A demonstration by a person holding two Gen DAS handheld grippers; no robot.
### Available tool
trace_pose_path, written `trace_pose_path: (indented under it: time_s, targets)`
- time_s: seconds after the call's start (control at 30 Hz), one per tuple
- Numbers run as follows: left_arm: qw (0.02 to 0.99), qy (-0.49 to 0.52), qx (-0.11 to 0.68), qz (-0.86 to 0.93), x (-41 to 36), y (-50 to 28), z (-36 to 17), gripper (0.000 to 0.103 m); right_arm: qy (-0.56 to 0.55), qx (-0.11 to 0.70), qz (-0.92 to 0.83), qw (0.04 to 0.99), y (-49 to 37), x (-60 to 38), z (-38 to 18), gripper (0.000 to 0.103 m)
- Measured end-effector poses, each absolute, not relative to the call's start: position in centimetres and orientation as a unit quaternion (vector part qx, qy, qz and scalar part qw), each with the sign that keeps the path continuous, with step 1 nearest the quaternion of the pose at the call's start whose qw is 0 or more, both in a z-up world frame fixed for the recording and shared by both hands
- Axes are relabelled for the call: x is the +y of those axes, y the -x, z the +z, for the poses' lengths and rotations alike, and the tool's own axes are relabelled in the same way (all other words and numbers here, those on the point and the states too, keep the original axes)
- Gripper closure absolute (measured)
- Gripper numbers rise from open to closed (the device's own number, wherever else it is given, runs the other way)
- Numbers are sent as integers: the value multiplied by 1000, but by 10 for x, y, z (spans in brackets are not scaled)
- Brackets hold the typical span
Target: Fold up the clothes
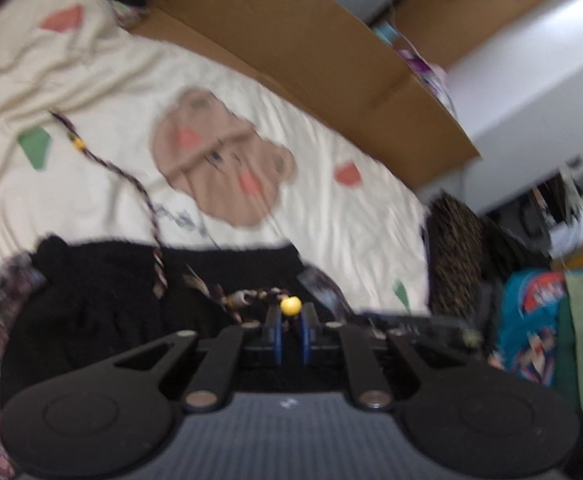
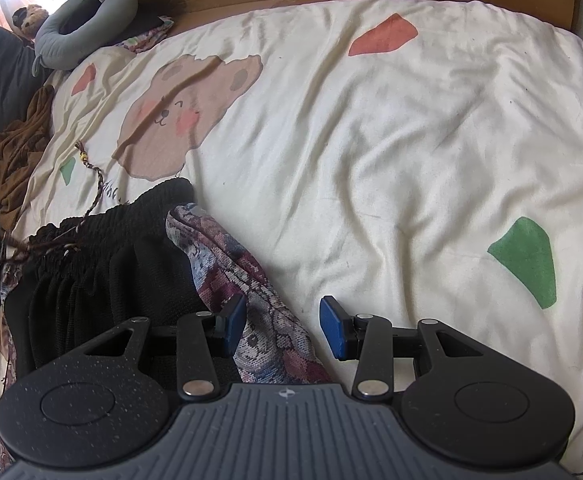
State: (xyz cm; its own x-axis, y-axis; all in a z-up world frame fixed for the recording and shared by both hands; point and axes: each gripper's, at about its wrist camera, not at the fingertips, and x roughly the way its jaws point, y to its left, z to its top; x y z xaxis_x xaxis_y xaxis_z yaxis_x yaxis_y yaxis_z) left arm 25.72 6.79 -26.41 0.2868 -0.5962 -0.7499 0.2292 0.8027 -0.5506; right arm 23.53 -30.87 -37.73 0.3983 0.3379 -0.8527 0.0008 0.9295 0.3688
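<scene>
Left pinches the drawstring; right straddles the garment's patterned edge.

The black garment lies on my cream bedsheet, waistband away from me, long axis running back toward both tools. My left gripper is clenched on the braided cord by its yellow bead. My right gripper stands half open, gripping nothing, its jaws astride the patterned fabric.
</scene>
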Motion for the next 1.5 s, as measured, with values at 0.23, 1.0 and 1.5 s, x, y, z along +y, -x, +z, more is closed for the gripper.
trace_pose_path:
  time_s: [0.23, 1.0, 1.5]
  targets:
    - [749, 158, 574, -292, 62, -238, -280, 93, -158, 539, 103, 821, -236, -308, -378, 55]
    - [727, 104, 624, -266, 50, -228, -322, 79, -158, 542, 101, 819, -235, -310, -380, 55]
    - [748, 52, 619, -232, 31, -246, -354, 85, -157, 542, 101, 819, -236, -310, -381, 55]
